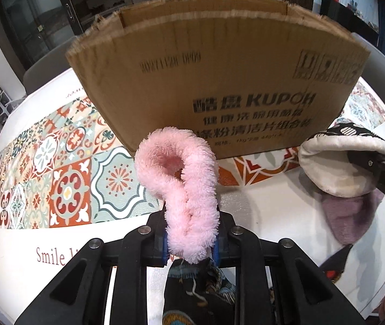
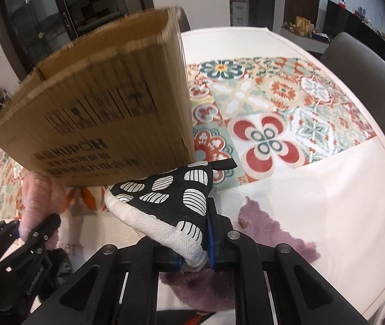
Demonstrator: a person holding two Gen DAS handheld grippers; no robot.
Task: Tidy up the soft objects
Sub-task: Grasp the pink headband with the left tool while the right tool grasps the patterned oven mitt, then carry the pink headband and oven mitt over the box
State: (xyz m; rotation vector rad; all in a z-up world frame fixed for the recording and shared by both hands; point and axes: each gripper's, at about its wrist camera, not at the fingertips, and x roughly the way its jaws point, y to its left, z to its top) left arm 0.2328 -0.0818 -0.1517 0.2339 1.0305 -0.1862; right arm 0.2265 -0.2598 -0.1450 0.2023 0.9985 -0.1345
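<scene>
While the left gripper is clamped on a fluffy pink ring, the cardboard box stands straight ahead of its fingers on the patterned tablecloth. In the right wrist view, the right gripper is pinched tight on a black-and-white oven mitt, box ahead-left, a purple cloth just right of it.
</scene>
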